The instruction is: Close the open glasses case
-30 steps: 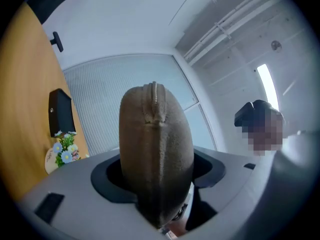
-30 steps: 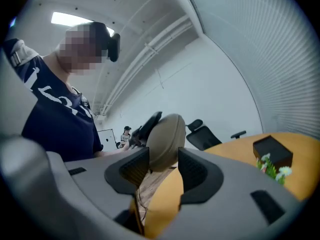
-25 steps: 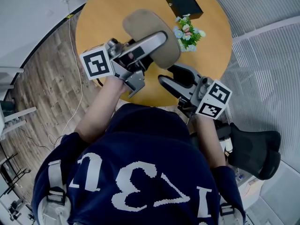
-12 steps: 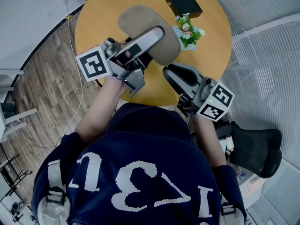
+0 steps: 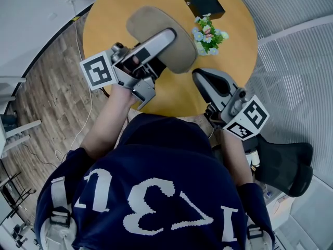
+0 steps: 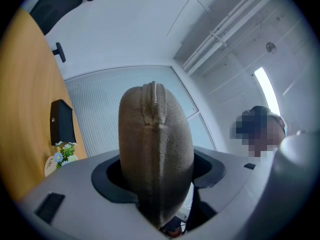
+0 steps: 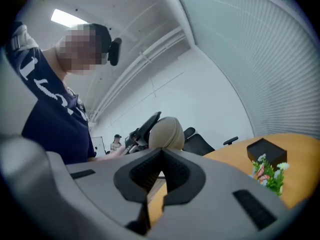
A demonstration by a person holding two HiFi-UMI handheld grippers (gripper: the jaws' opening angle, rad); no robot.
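Observation:
The taupe glasses case [image 5: 151, 21] is held up above the round wooden table [image 5: 112, 14]; my left gripper [image 5: 162, 39] is shut on it. In the left gripper view the case [image 6: 156, 149] stands on edge between the jaws of that gripper [image 6: 157, 181], its two halves together and the zipper seam running up the middle. My right gripper [image 5: 202, 78] hovers to the right of the case, apart from it, near the table's front edge. Seen in the right gripper view, this gripper [image 7: 161, 158] is shut with nothing held, and the case [image 7: 167, 130] shows beyond it.
A black box [image 5: 201, 0] lies at the table's far side, and a small pot of flowers [image 5: 208, 35] stands just right of the case. A black office chair [image 5: 283, 165] is at my right, and cables run over the wooden floor [image 5: 57, 113] at left.
The right gripper's jaws have come together, and it has drawn away to the right of the case. The left gripper and the case have drifted slightly up and left.

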